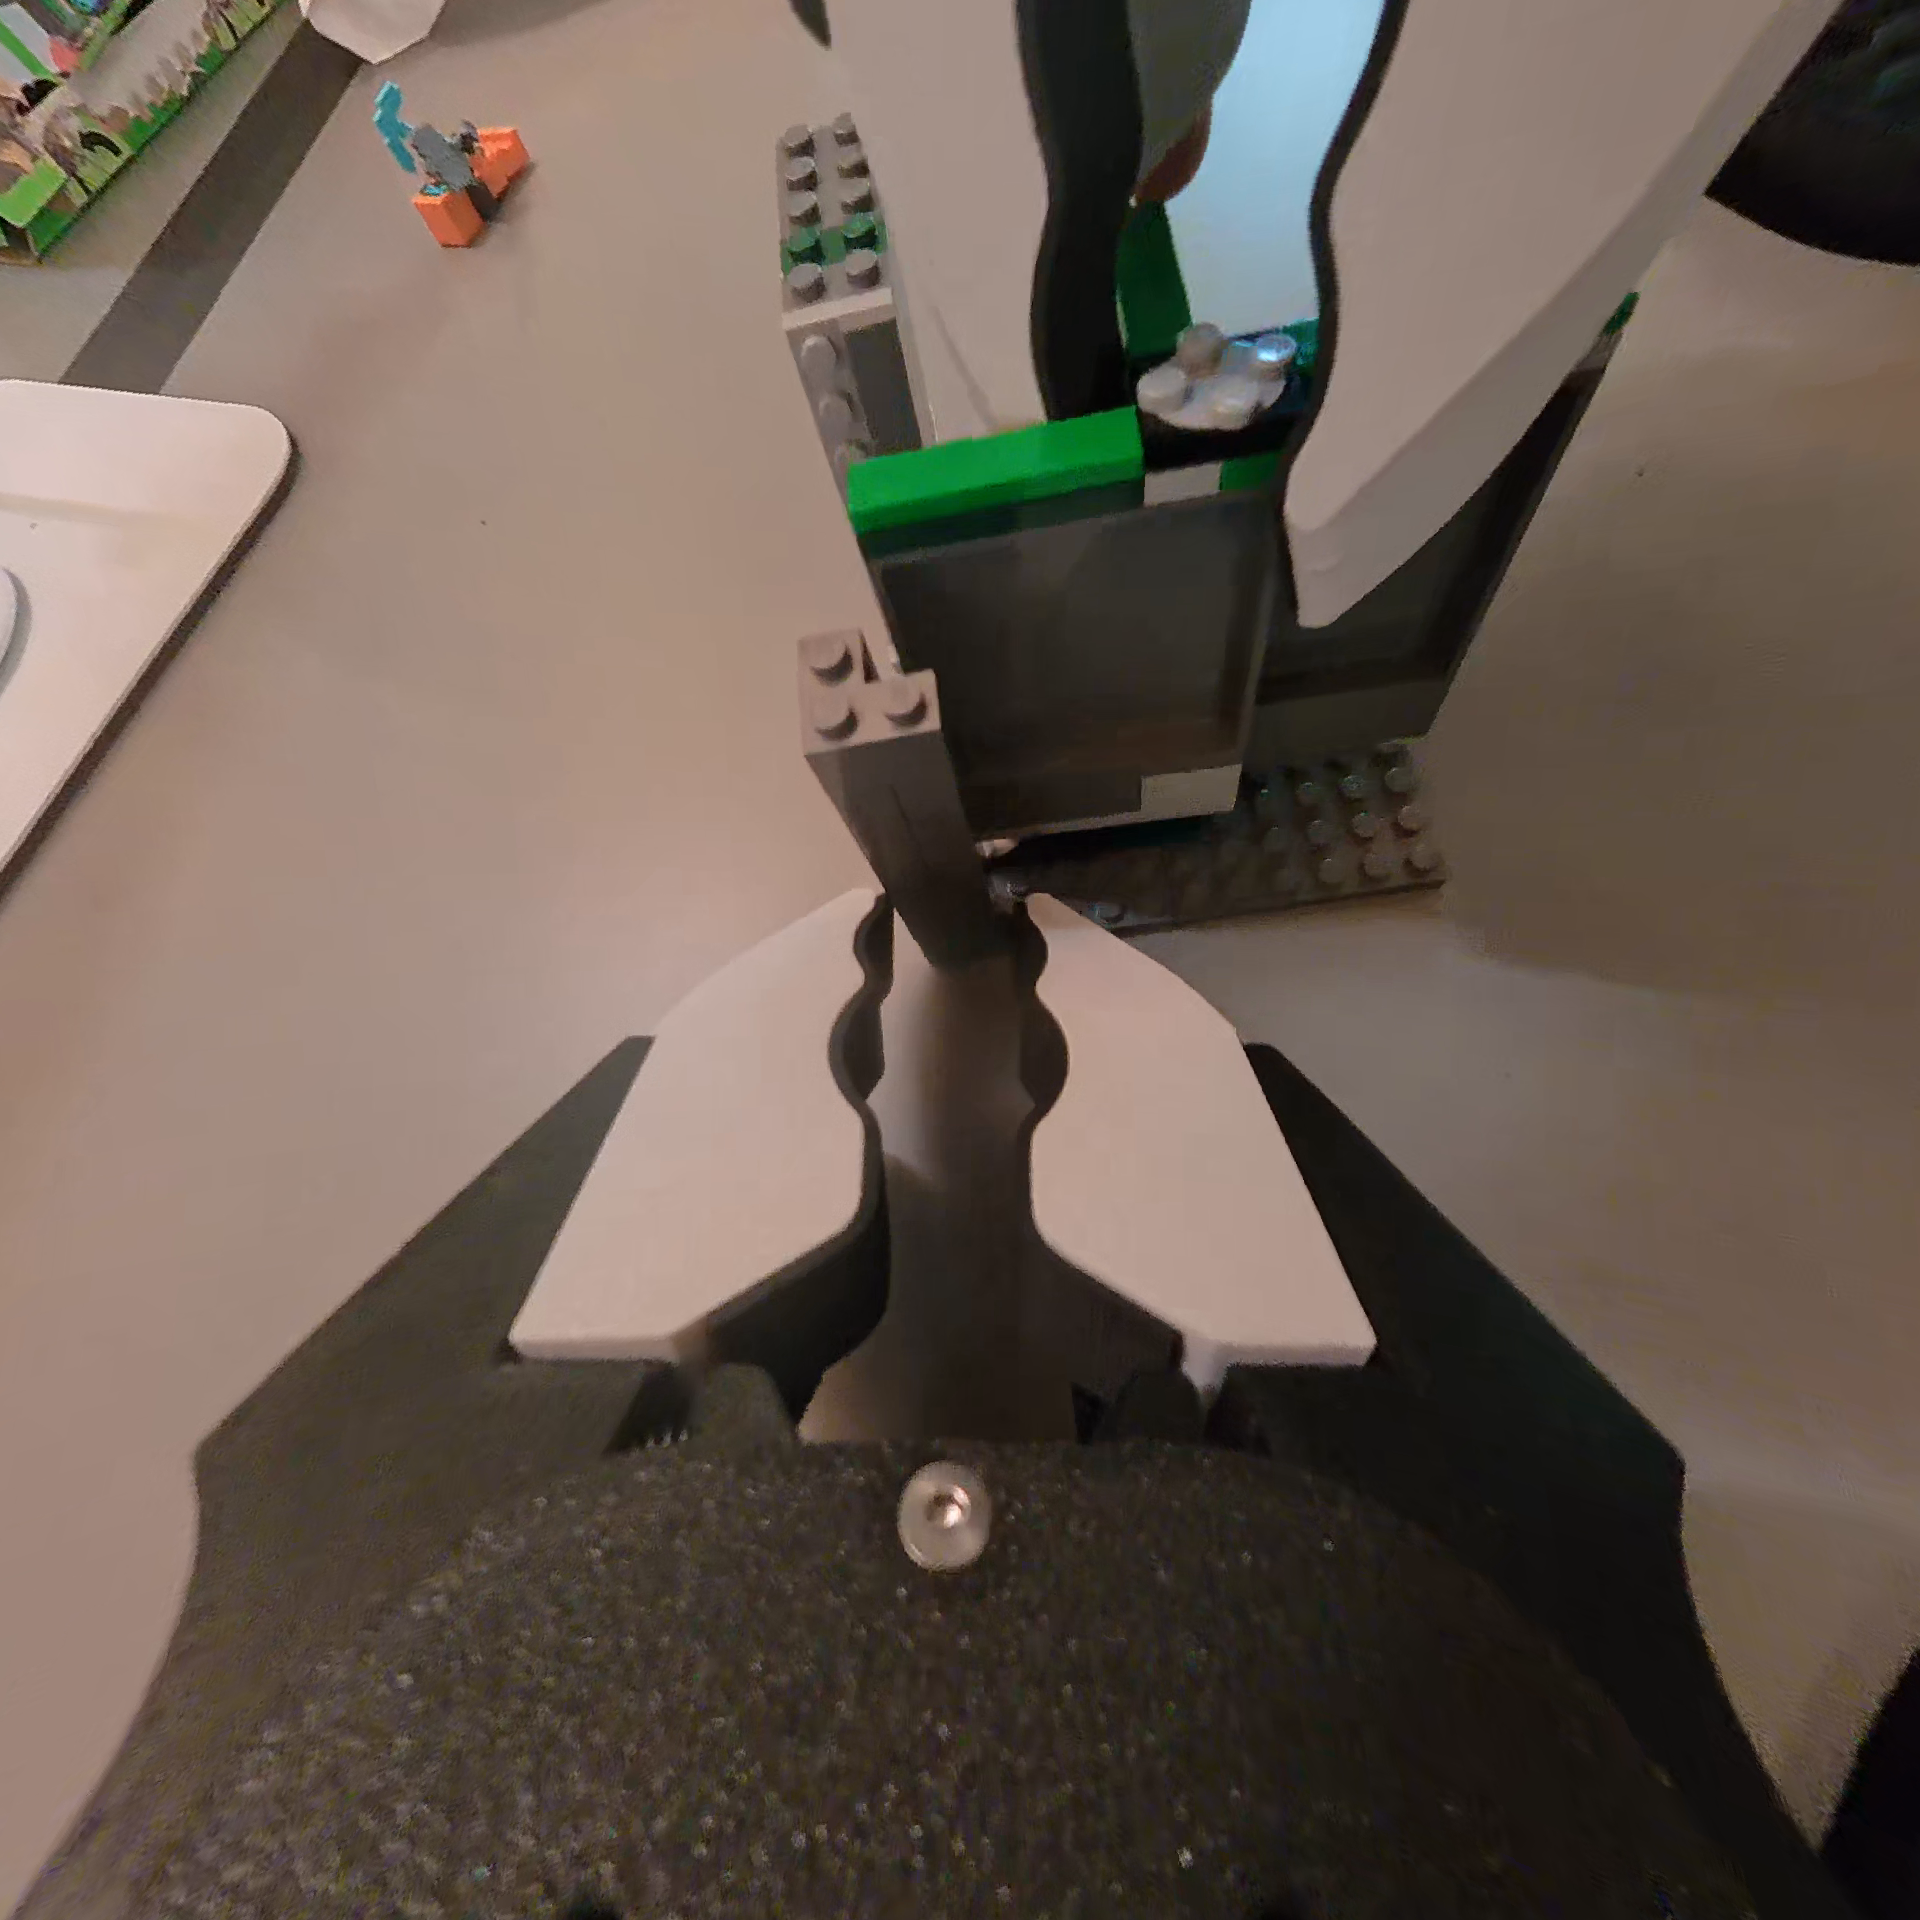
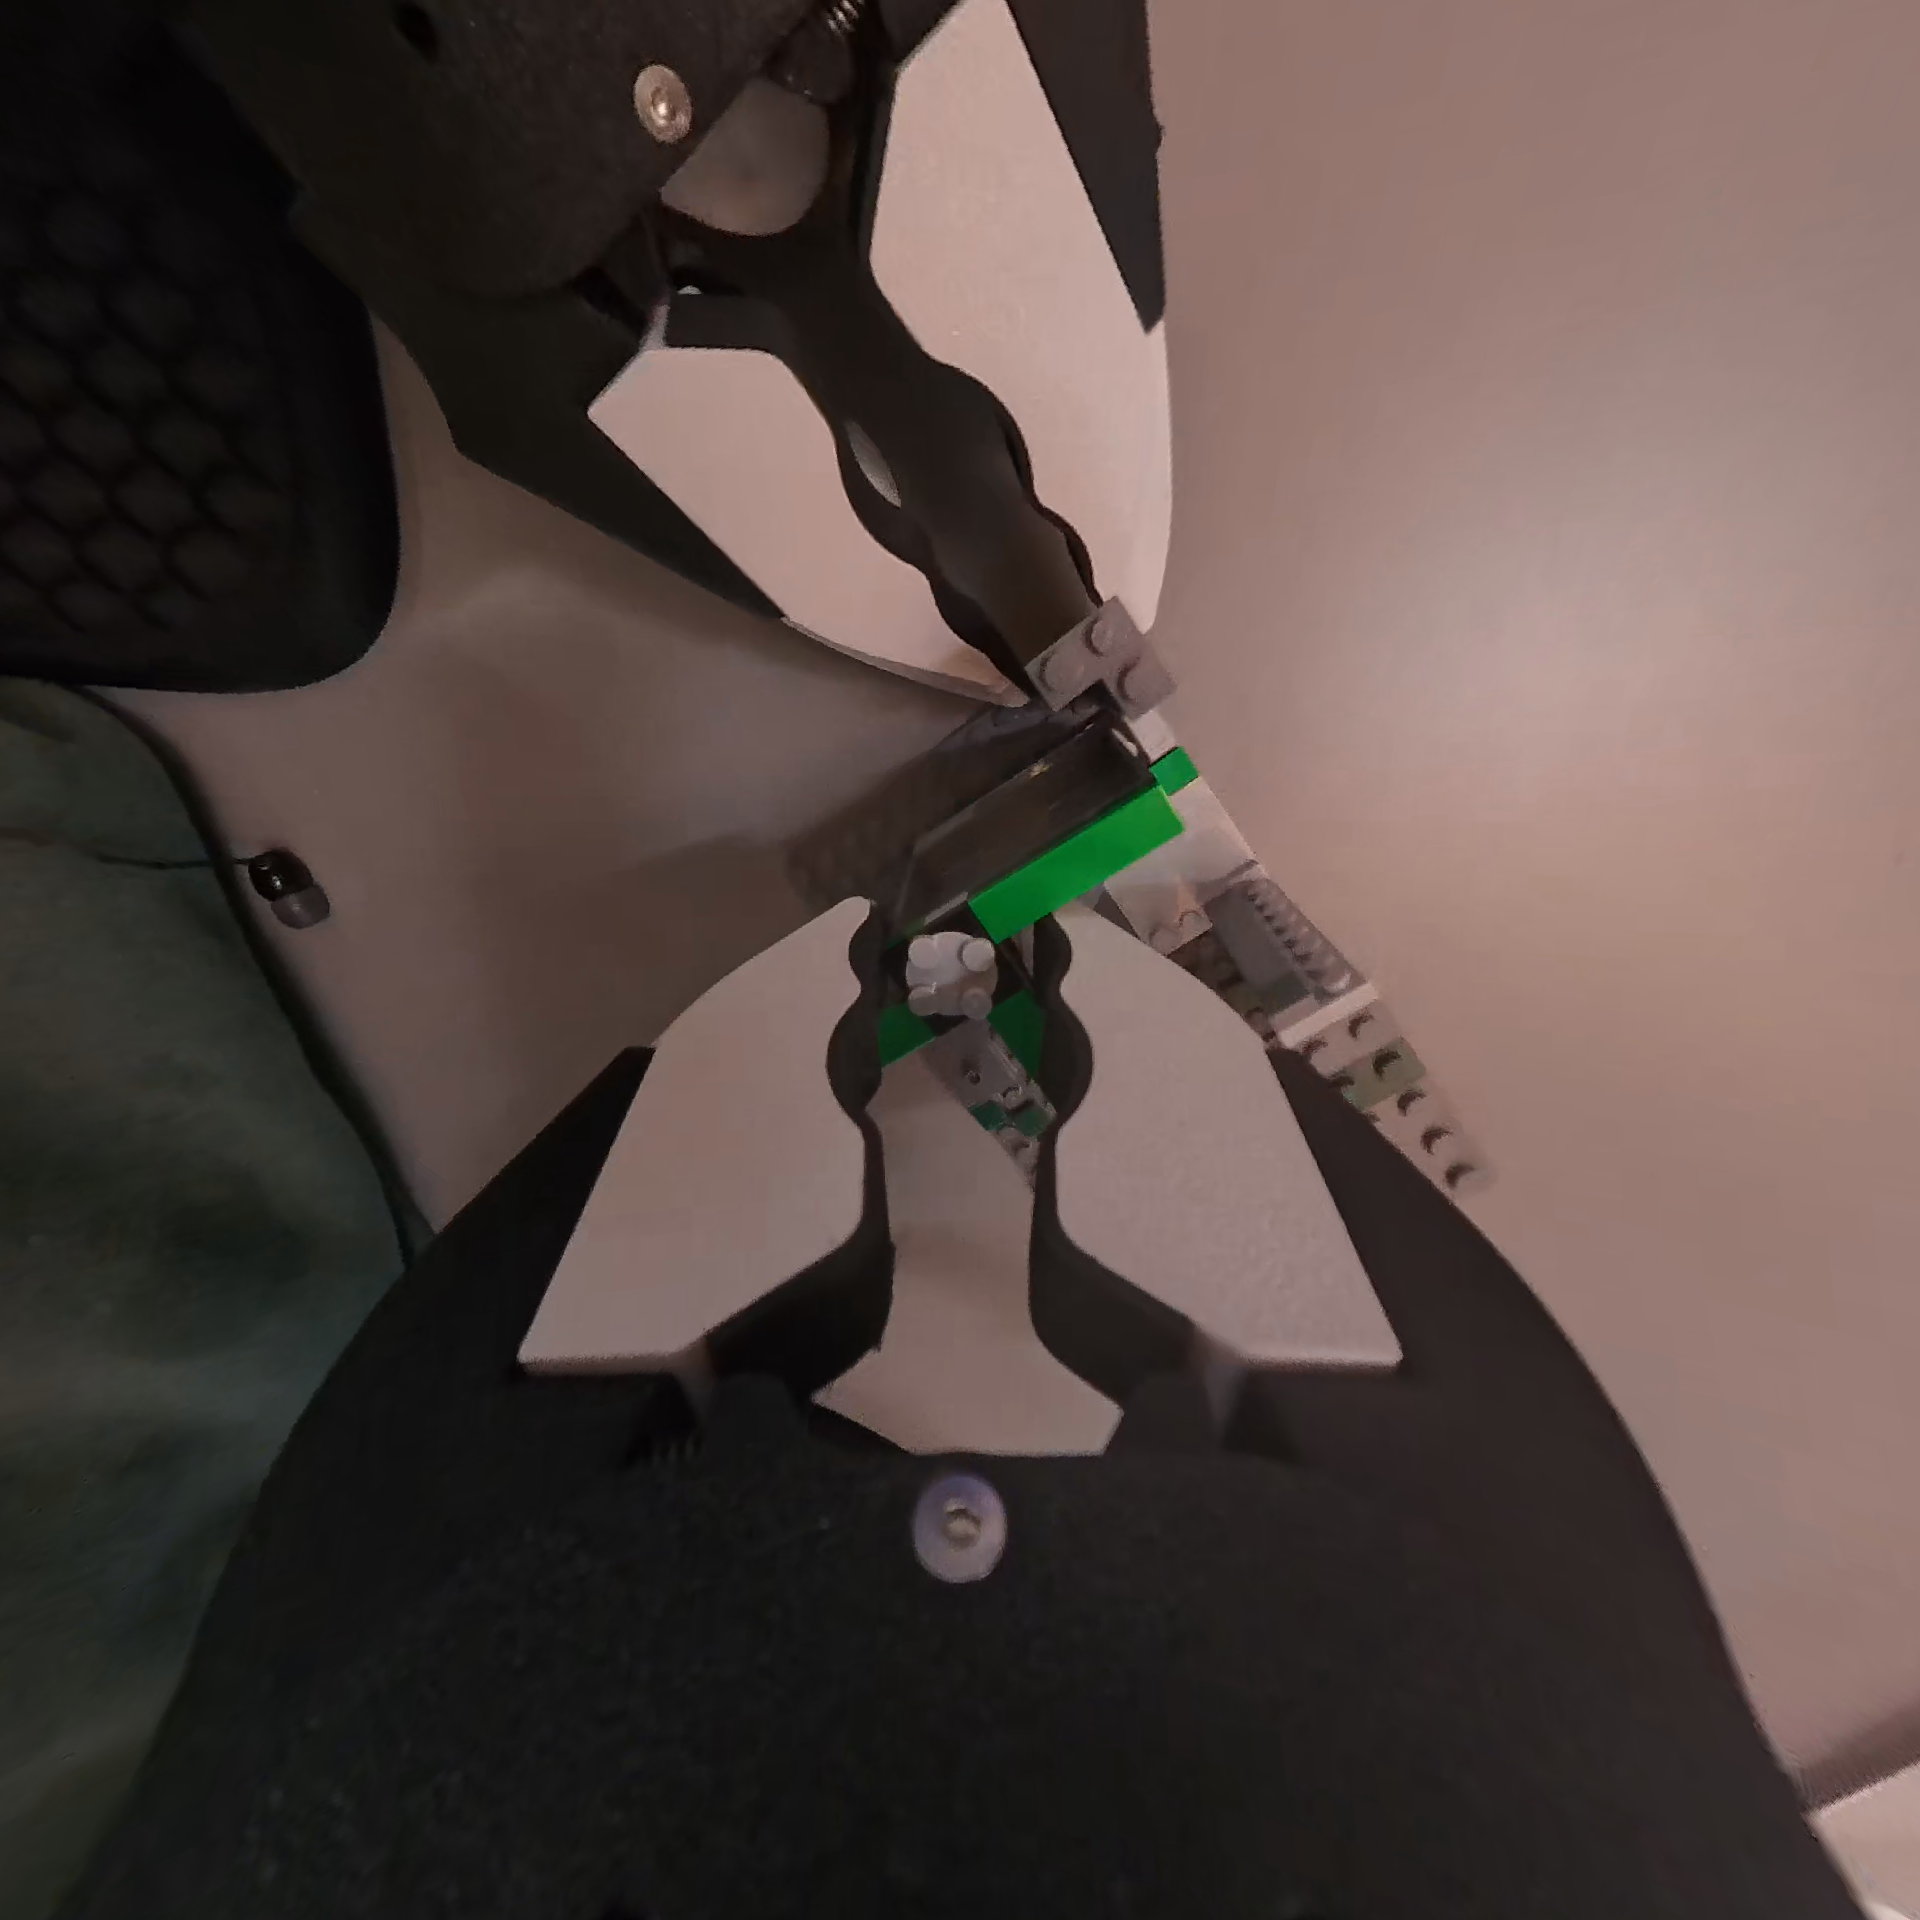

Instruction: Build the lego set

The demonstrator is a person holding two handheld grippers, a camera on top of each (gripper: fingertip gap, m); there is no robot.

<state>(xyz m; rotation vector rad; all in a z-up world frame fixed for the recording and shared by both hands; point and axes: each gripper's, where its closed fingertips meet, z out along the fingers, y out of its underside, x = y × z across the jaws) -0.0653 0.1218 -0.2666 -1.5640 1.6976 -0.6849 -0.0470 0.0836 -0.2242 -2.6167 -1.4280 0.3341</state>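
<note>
Now your left gripper fingers pinch tall grey pillar brick at base, long axis upright, touching build left corner on tabletop. Right gripper fingers clamp build top.

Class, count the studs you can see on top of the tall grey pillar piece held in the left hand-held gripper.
3, in an L on top of the grey pillar piece: one at the back left, two along the front edge. The left hand-held gripper clamps its lower end.
</note>
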